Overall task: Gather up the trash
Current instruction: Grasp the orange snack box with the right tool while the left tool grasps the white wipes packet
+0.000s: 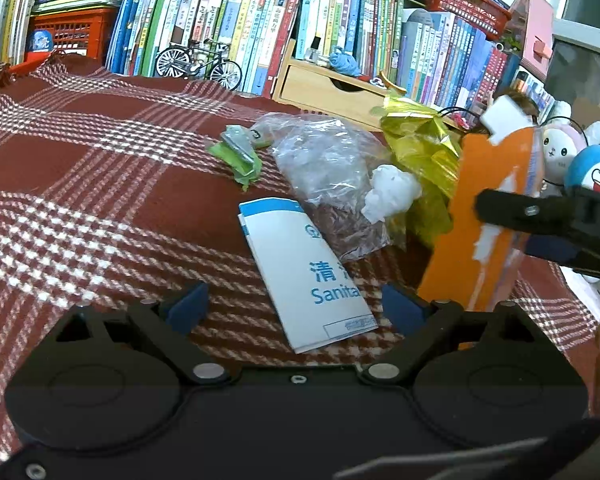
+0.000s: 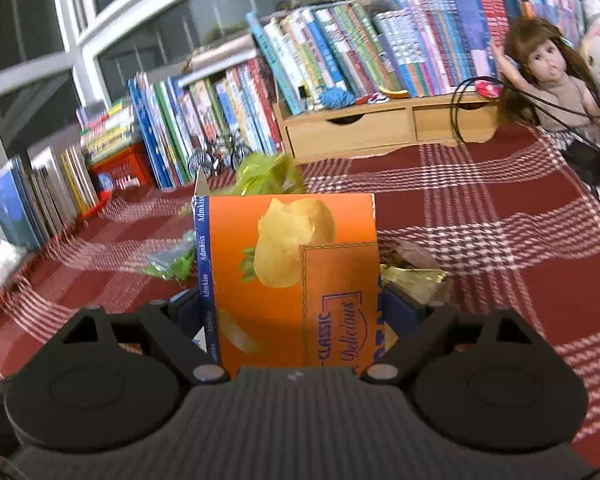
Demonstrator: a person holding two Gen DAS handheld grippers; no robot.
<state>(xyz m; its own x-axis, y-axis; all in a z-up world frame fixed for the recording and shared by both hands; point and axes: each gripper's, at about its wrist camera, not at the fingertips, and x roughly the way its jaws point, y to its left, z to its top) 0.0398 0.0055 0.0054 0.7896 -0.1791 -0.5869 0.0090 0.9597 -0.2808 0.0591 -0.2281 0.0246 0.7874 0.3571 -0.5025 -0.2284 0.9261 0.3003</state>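
An orange chip box stands upright between my right gripper's blue pads, and the gripper is shut on it. In the left wrist view the same box rises at the right with the right gripper clamped across it. My left gripper is open and low over the plaid cloth, with a white and blue paper packet lying between its fingertips. Beyond lie a clear plastic bag, a white crumpled tissue, gold foil and a green wrapper.
A red plaid cloth covers the table. Rows of books, a wooden drawer unit, a model bicycle and a red crate line the back. A doll and plush toys sit at the right.
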